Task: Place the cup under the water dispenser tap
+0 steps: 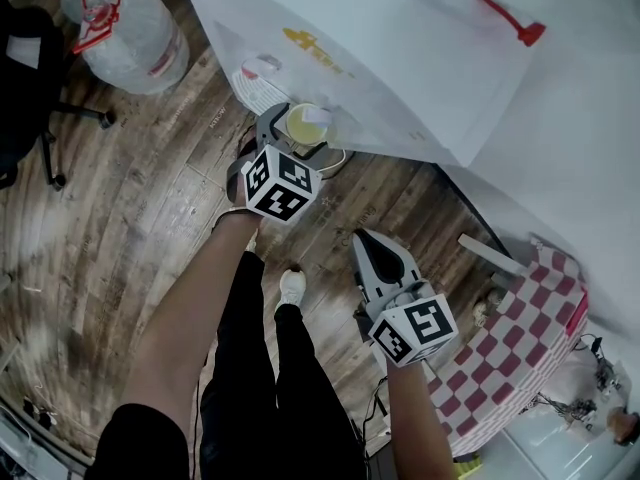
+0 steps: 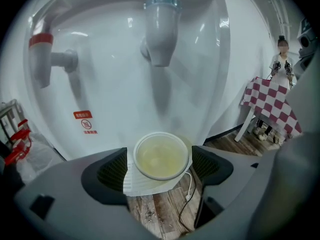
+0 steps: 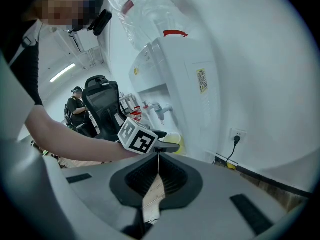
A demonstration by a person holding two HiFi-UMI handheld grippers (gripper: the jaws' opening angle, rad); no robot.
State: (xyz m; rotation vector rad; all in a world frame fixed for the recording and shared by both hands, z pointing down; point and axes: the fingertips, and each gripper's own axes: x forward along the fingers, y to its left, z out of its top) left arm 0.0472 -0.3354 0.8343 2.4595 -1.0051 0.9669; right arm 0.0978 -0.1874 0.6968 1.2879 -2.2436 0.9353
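A tap (image 2: 161,39) is hanging above the yellowish cup (image 2: 161,156) the left gripper (image 2: 160,169) is pinching; the right gripper (image 3: 159,160) is pressing shut.

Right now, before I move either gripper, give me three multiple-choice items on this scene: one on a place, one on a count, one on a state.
1. Where is the cup?
A) Below the blue-collared tap, between the left gripper's jaws.
B) On the checked table.
C) On the floor.

2. How many taps show on the dispenser?
A) One.
B) Two.
C) Four.

3. How do the right gripper's jaws stand?
A) Wide apart.
B) Closed on the cup.
C) Closed together, empty.

Answers:
1 A, the left gripper view shows it there.
2 B, the blue-collared one and a red tap.
3 C, the right gripper view shows only a slit between them.
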